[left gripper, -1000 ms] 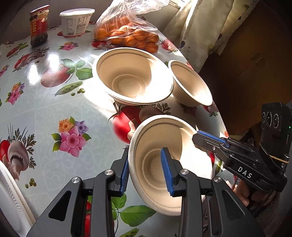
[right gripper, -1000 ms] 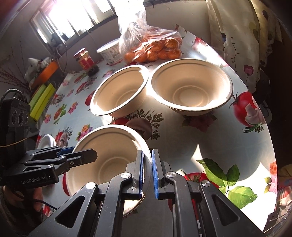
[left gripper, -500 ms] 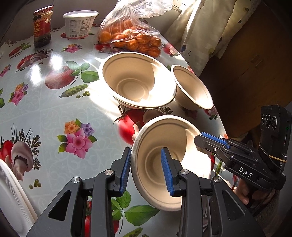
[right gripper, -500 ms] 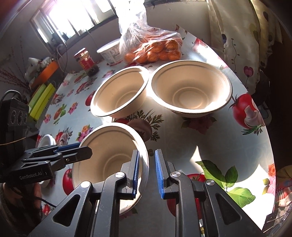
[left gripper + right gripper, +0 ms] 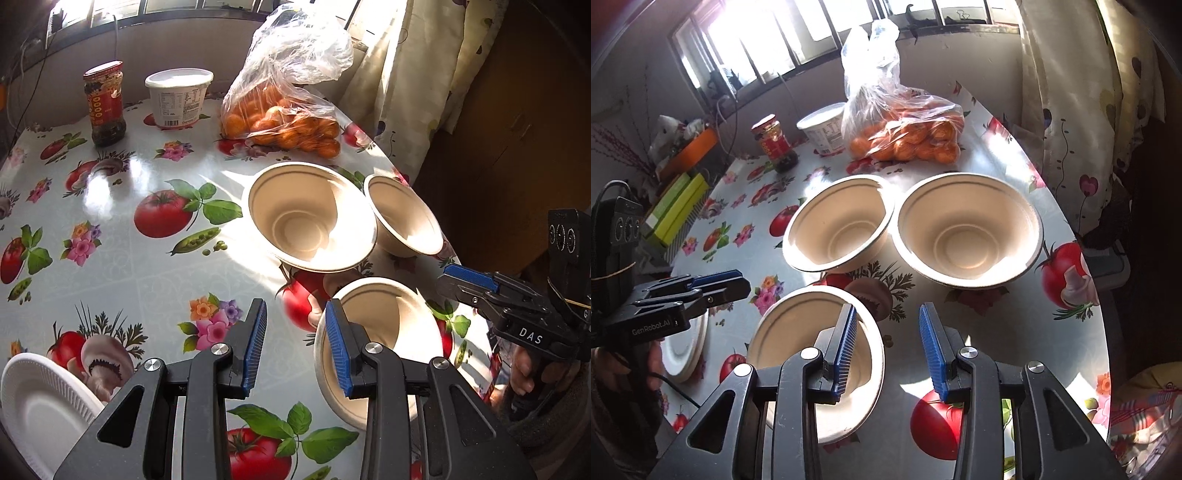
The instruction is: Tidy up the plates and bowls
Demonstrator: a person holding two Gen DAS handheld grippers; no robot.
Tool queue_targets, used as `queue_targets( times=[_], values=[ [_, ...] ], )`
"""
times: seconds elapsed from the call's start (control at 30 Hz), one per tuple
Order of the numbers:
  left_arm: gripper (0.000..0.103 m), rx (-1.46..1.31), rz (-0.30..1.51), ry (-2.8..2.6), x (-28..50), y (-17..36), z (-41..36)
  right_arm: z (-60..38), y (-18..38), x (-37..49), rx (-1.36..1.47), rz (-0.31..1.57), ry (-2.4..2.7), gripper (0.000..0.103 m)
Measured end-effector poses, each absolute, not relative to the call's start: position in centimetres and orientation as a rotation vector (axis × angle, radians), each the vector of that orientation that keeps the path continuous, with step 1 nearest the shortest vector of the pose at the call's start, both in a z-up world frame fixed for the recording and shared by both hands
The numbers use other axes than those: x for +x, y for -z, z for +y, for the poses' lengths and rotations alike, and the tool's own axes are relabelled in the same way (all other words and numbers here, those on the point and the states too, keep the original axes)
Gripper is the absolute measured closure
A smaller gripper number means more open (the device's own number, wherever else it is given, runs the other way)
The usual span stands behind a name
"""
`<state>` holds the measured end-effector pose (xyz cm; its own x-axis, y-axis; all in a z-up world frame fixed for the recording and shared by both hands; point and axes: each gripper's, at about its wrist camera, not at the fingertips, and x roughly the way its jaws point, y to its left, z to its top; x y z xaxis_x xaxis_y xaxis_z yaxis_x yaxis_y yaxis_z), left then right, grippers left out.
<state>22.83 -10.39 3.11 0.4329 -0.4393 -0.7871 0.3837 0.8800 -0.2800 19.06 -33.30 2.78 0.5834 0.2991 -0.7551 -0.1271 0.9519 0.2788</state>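
Three beige fibre bowls upright on a glossy oilcloth table (image 5: 110, 280) printed with tomatoes, flowers and mushrooms. Nearest bowl (image 5: 384, 332) close to the table's near right edge, matte cream, thin rolled rim, stepped ring pressed into the base, half in sun and half in shade; seen again from the right wrist (image 5: 798, 343). Beyond it, a middle bowl (image 5: 310, 218) and a far bowl (image 5: 404, 221) side by side, rims almost touching, same pale moulded look, faint dark line just under each rim. From the right wrist, the same pair at (image 5: 838, 229) and (image 5: 967, 236). Left gripper (image 5: 295, 343) spread wide, holding nothing, right blue pad (image 5: 338, 350) in front of the nearest bowl's left rim, contact impossible to tell, left pad over bare oilcloth. Right gripper (image 5: 888, 345) likewise wide apart and empty, left pad (image 5: 846, 347) above the nearest bowl's interior, right pad over the table. White ribbed plate (image 5: 40, 402) at the table's near left edge. Farther back, a bag of oranges (image 5: 284, 110), a white tub (image 5: 179, 98) and a red-labelled jar (image 5: 105, 103) near the wall.
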Motion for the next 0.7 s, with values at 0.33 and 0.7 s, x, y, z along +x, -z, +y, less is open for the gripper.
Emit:
queue_targets(
  times=[0.33,0.7],
  values=[
    [0.069,0.006,0.861,0.396,25.3,-7.0,-8.1,-33.2,-7.5,21.7,0.129,0.823,-0.269,0.068],
    [0.069,-0.079,0.922,0.423,27.3,-4.6,-8.4,-34.3,-7.3,24.5,0.193,0.850,-0.322,0.068]
  ],
)
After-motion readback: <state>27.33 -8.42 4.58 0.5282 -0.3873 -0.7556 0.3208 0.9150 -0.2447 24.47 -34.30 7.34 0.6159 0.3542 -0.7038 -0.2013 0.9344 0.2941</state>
